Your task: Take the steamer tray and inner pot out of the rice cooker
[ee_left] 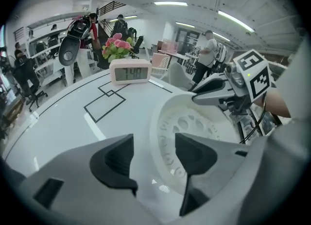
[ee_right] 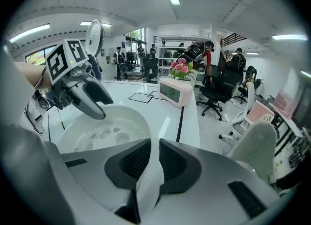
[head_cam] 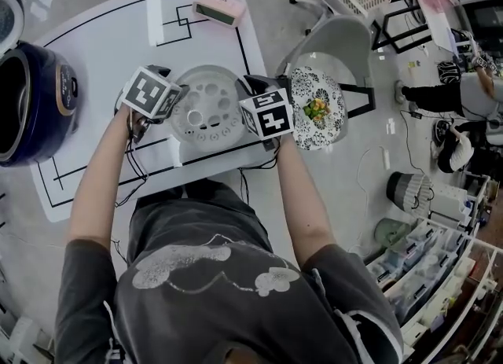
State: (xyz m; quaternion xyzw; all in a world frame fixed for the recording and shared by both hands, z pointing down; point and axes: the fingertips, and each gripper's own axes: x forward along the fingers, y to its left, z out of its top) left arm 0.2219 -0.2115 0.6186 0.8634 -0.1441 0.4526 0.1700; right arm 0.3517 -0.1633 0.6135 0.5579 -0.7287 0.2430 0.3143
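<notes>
Item 1. Dark blue, round-bodied rice cooker (head_cam: 35, 99): far left of the white table marked with black lines (head_cam: 102, 48), lid up. Whether the inner pot sits inside cannot be made out from here.

Item 2. Left gripper (ee_left: 154, 156): jaws parted, pads pressing on nothing. The tray's near rim lies just beyond them.

Item 3. White, round, perforated plastic steamer tray (head_cam: 206, 111): out of the cooker, apparently resting on the table between the two grippers, well apart from the cooker.

Item 4. Right gripper (ee_right: 154, 158): jaws clamped on the tray's thin white rim, which stands pinched between the ribbed pads.

Item 5. Black-and-white patterned plate (head_cam: 302, 130) holding food: just beside the tray on its right.

Handling note, as a judgement: the step in hand is the set-down and release of the tray.
- Confirm the tray sits flat before the right jaws part.
- Open fully, then draw back off the rim without dragging it toward the plate.
- The inner pot looks like the remaining job.
</notes>
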